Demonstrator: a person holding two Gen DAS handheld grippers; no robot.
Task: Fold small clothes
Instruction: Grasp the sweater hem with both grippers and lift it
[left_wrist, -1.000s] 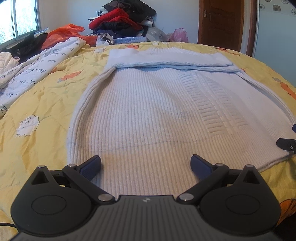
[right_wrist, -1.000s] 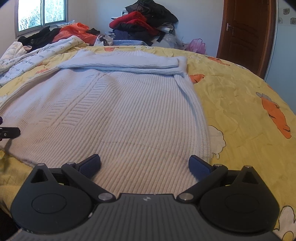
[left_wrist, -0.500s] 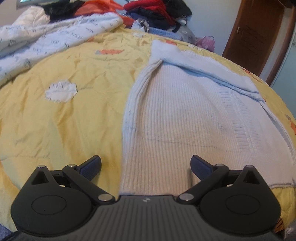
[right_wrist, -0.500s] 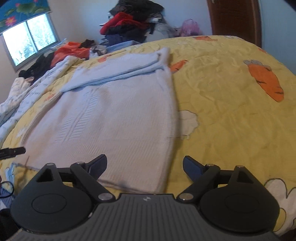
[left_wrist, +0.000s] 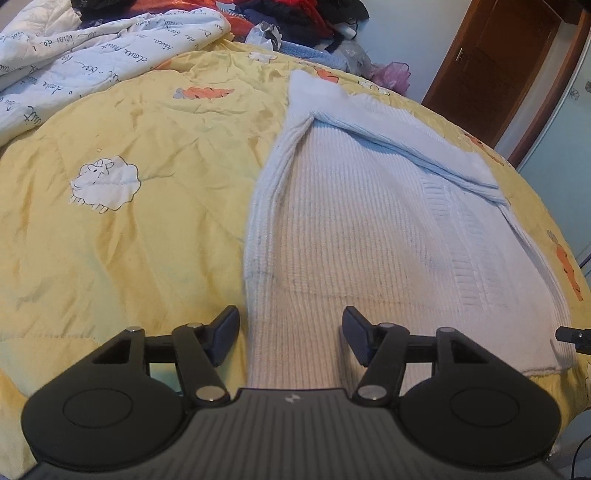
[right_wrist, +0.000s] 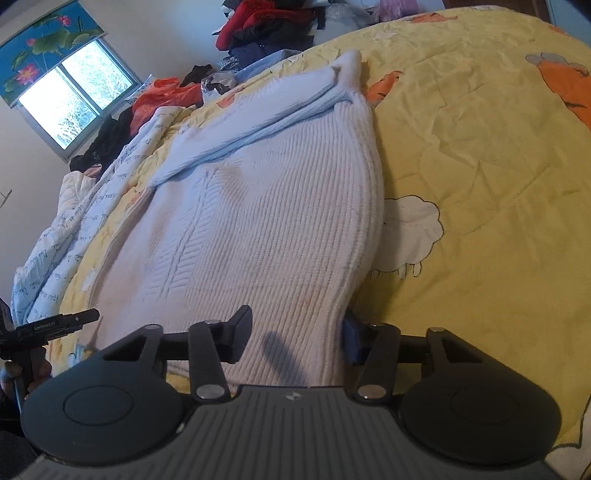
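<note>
On yellow quilt (left_wrist: 129, 240), one white knit sweater (left_wrist: 351, 229) (ribbed), two tongs, left tongs (left_wrist: 290, 338) and right tongs (right_wrist: 297, 338) both closing over its hem corners.

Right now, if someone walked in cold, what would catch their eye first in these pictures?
A pale ribbed knit sweater lies flat on a yellow cartoon-print quilt, its far end already folded over. The left gripper and right gripper are closing over its two near corners. Piled clothes crowd the far edge.
</note>
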